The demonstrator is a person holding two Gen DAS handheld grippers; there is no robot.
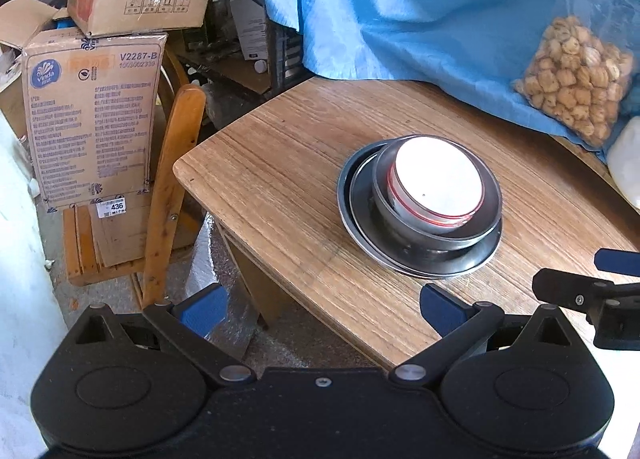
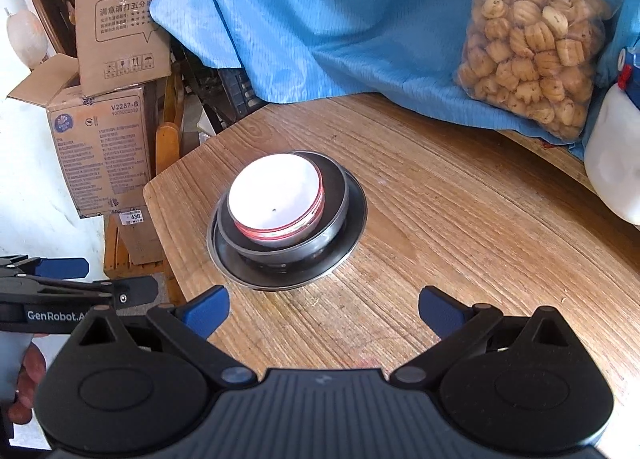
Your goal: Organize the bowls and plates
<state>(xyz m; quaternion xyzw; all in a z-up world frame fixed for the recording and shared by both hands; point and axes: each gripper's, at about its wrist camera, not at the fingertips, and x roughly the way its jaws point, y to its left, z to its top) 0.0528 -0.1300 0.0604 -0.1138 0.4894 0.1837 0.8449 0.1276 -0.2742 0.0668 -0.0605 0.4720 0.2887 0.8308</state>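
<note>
Both claws, left gripper (image 1: pixel 320 309) and right gripper (image 2: pixel 324 309), gape empty. White bowl (image 2: pixel 276 191) sits nested in the steel bowl (image 2: pixel 340 203) on the steel plate (image 2: pixel 358 219), frame centre; judged complete, so withdraw without nudging.

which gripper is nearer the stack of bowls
Right, by a little. The right gripper hangs open just short of the stack of bowls; the left gripper is open off the table edge, further back.

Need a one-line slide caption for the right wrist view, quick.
Open right gripper facing a white bowl nested in a dark bowl on a metal plate, wooden table.
</note>
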